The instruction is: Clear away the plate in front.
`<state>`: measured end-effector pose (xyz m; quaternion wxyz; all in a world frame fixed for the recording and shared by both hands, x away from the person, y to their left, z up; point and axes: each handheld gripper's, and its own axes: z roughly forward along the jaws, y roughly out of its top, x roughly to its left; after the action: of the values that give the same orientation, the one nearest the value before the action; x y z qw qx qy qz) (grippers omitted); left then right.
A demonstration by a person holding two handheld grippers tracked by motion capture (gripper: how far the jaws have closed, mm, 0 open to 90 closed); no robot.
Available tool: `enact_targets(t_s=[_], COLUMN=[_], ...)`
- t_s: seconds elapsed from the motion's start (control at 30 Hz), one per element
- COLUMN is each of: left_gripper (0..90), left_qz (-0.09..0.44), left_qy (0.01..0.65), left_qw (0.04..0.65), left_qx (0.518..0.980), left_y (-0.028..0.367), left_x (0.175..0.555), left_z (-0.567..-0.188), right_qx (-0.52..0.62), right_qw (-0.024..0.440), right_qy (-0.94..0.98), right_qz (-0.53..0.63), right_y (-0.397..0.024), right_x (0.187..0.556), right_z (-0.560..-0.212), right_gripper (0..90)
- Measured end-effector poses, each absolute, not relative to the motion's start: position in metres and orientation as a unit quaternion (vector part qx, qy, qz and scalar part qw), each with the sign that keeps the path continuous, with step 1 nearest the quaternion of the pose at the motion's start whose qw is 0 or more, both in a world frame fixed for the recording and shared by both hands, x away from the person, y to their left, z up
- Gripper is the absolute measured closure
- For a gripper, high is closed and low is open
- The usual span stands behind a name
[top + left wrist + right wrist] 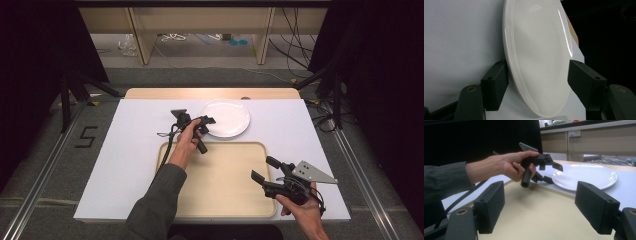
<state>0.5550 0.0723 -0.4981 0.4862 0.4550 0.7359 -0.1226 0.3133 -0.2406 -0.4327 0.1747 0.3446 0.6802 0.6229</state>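
The white plate [225, 118] lies just above centre in the high view, on the white table cover [125, 165], touching the upper edge of the tan tray [220, 200]. The step in hand looks like taking the plate by its rim. The left gripper [206, 123] straddles the plate's left edge, jaws fairly wide, one over and one under, not yet pressing. Next they must close on the rim. The right gripper [265, 169] hovers wide and empty at lower right.
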Motion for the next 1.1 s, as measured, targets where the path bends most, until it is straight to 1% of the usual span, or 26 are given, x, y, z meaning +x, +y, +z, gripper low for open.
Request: enact_targets(t_s=[0.33, 0.43, 0.5, 0.57, 0.6, 0.7, 0.8, 0.83, 0.9, 0.93, 0.97, 1.0, 1.07, 1.1], left_gripper=[38.8, 39.9, 40.2, 40.8, 43.0, 45.2, 48.3, 52.7, 53.7, 57.2, 57.2, 59.6, 67.1, 70.1], left_qz=[-0.112, -0.108, -0.104, -0.104, -0.102, -0.096, -0.104, -0.106, -0.102, -0.098, -0.095, -0.093, -0.091, -0.090], left_qy=[0.745, 0.744, 0.742, 0.745, 0.746, 0.754, 0.759, 0.762, 0.764, 0.765, 0.769, 0.770, 0.769, 0.771], left_qw=[0.493, 0.484, 0.495, 0.491, 0.490, 0.476, 0.484, 0.474, 0.474, 0.473, 0.471, 0.469, 0.464, 0.468], left_qx=[0.436, 0.448, 0.441, 0.440, 0.439, 0.442, 0.424, 0.428, 0.426, 0.426, 0.421, 0.422, 0.431, 0.422], left_y=[0.0706, 0.0716, 0.0695, 0.0698, 0.0693, 0.0695, 0.0704, 0.0716, 0.0708, 0.0702, 0.0695, 0.0697, 0.0719, 0.0719], left_x=[0.5586, 0.5574, 0.5572, 0.5570, 0.5569, 0.5557, 0.5565, 0.5560, 0.5552, 0.5549, 0.5549, 0.5545, 0.5527, 0.5531], left_z=[-0.5000, -0.4998, -0.5008, -0.5007, -0.5007, -0.4993, -0.5015, -0.5010, -0.5015, -0.5016, -0.5014, -0.5016, -0.5035, -0.5049], right_qx=[0.346, 0.348, 0.349, 0.349, 0.345, 0.351, 0.352, 0.349, 0.348, 0.353, 0.353, 0.352, 0.351, 0.349], right_qw=[0.170, 0.168, 0.166, 0.167, 0.167, 0.161, 0.159, 0.162, 0.164, 0.161, 0.161, 0.159, 0.160, 0.160], right_qy=[0.681, 0.681, 0.681, 0.687, 0.681, 0.685, 0.686, 0.689, 0.685, 0.689, 0.689, 0.685, 0.683, 0.680], right_qz=[0.623, 0.622, 0.622, 0.615, 0.624, 0.617, 0.617, 0.614, 0.619, 0.612, 0.612, 0.617, 0.620, 0.624], right_y=[-0.2412, -0.2407, -0.2406, -0.2414, -0.2400, -0.2403, -0.2407, -0.2421, -0.2418, -0.2428, -0.2428, -0.2423, -0.2421, -0.2416], right_x=[0.3128, 0.3129, 0.3128, 0.3129, 0.3151, 0.3144, 0.3142, 0.3144, 0.3152, 0.3146, 0.3146, 0.3147, 0.3144, 0.3147], right_z=[-0.4323, -0.4330, -0.4329, -0.4324, -0.4346, -0.4340, -0.4339, -0.4334, -0.4338, -0.4339, -0.4339, -0.4344, -0.4338, -0.4340], right_gripper=[25.1, 25.2, 25.2, 25.3, 25.3, 25.4, 25.4, 25.4, 25.4, 25.4, 25.4, 25.4, 25.5, 25.5])
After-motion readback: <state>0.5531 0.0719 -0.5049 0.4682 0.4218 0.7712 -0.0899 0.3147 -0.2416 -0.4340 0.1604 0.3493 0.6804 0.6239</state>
